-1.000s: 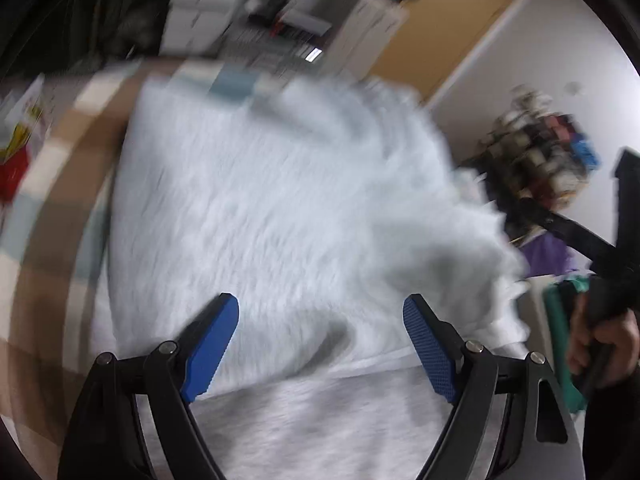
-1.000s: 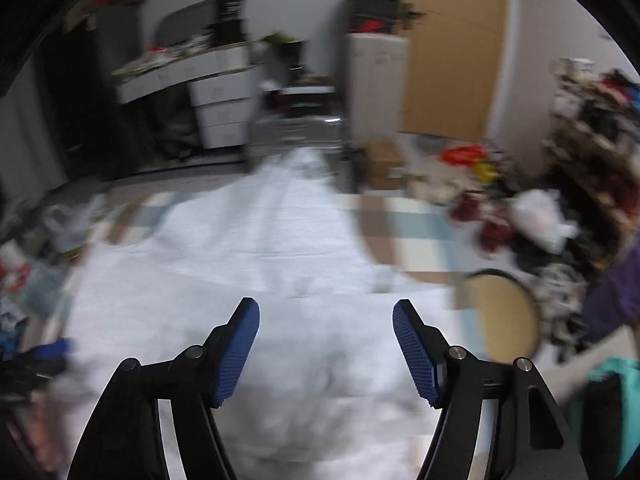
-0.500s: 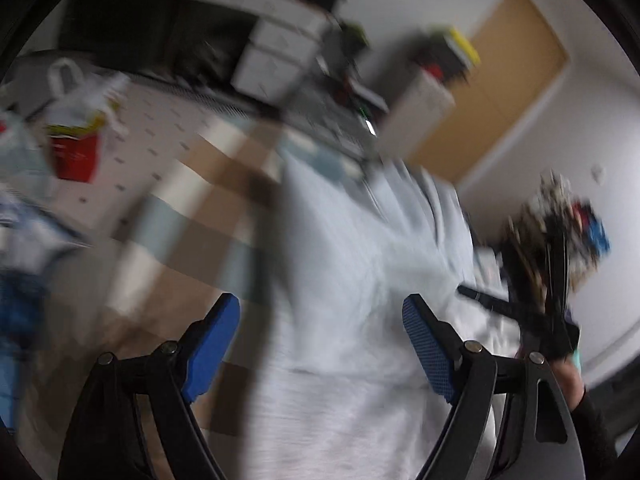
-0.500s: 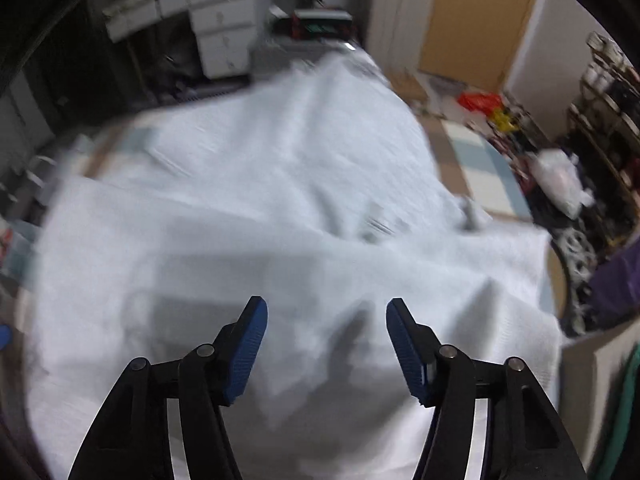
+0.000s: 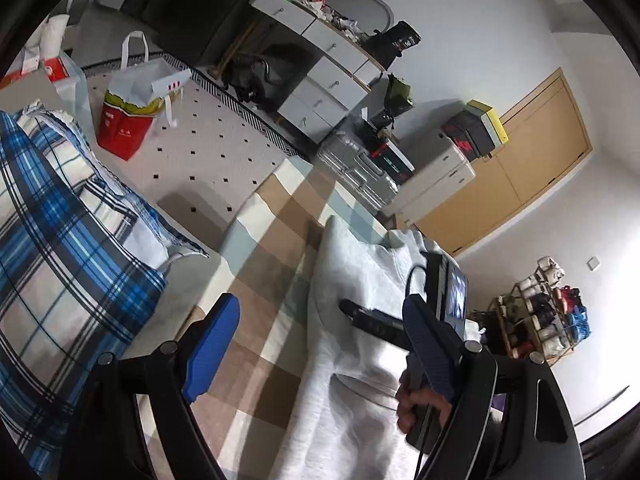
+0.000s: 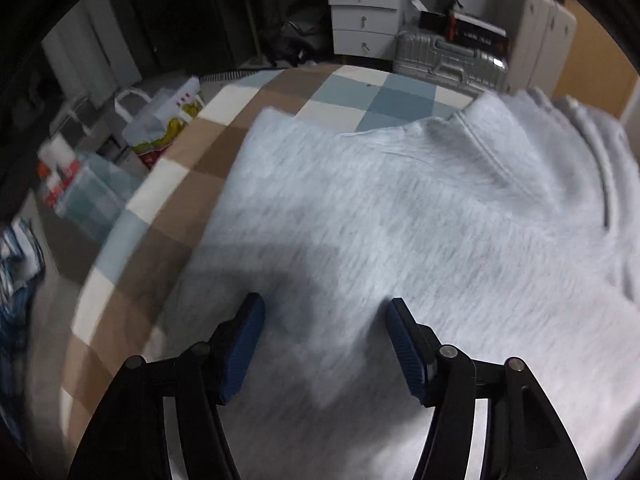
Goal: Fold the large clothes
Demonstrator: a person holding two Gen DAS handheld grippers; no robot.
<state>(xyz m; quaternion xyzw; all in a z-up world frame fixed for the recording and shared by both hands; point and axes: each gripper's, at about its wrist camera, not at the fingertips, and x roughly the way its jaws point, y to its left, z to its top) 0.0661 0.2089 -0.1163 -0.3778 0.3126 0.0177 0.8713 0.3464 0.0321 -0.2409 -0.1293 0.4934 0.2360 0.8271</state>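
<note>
Two grippers over a pale grey garment on a checked blanket.
Left wrist view: the left gripper [image 5: 320,344] had its fingers wide, holding nothing; the garment [image 5: 352,380] lay at lower centre. Right wrist view: the right gripper [image 6: 324,344] had just narrowed its fingers, still apart, above the garment [image 6: 400,220] filling the right side.

White walls, wooden door [image 5: 516,168], white drawers [image 5: 320,76] — dotted carpet [image 5: 200,152], silver suitcase [image 6: 448,62].
</note>
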